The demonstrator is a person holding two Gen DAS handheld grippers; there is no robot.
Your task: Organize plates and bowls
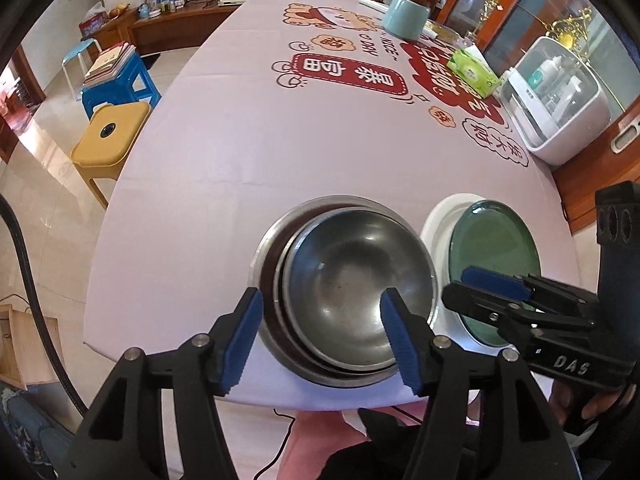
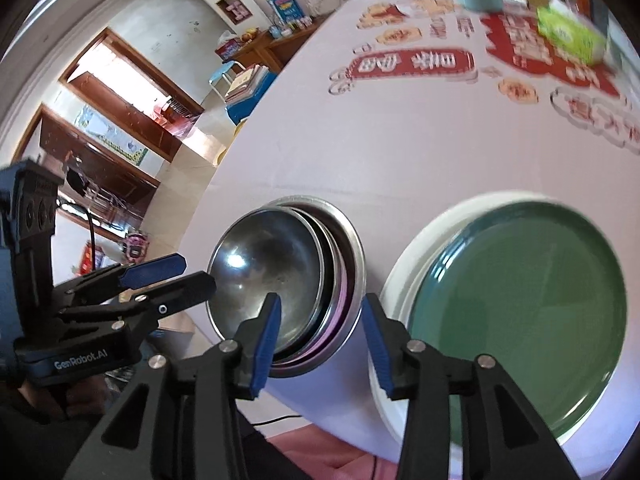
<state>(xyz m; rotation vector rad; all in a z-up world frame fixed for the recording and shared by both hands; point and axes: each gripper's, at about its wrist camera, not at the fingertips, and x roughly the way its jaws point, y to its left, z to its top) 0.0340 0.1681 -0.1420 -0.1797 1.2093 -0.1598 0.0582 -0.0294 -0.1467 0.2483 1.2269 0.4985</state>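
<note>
While steel bowls [image 1: 344,288] sit nested near table edge [image 1: 168,364], green plate [image 2: 520,312] rests in white plate [image 2: 404,280]; left gripper [image 1: 322,340], right gripper [image 2: 320,340] jaws parted, empty.

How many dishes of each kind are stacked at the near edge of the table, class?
Metal bowls: at least 3 nested, judging by the rims; more may be hidden.
Green plate: 1
White plate: 1, under the green plate
Total: at least 5
</note>
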